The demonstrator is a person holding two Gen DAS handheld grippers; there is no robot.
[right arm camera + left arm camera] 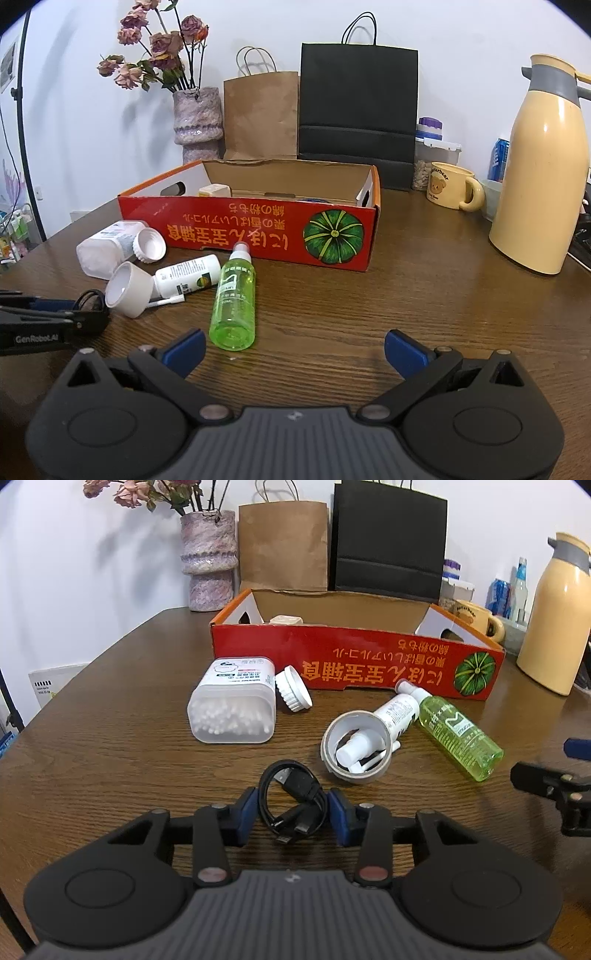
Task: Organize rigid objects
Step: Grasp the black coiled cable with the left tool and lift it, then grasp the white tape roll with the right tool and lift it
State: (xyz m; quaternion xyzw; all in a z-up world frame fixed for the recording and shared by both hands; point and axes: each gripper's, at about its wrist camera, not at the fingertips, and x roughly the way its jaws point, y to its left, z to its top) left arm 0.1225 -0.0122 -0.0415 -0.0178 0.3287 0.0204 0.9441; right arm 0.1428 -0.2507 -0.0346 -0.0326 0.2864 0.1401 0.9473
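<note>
Here your left gripper [291,814] has its fingers pinching the coiled black cable [291,799] on the table [110,738], while your right gripper [294,349] fingers stand spread over bare wood.

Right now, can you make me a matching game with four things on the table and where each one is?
Things:
1. cable
2. green bottle
3. thermos
4. cotton swab tub

Places:
A. lying on its side, left of the white cap
B. standing right of the red box
C. between the left gripper jaws
D. lying in front of the box, beside the white bottle

Pairs: 1-C, 2-D, 3-B, 4-A
</note>
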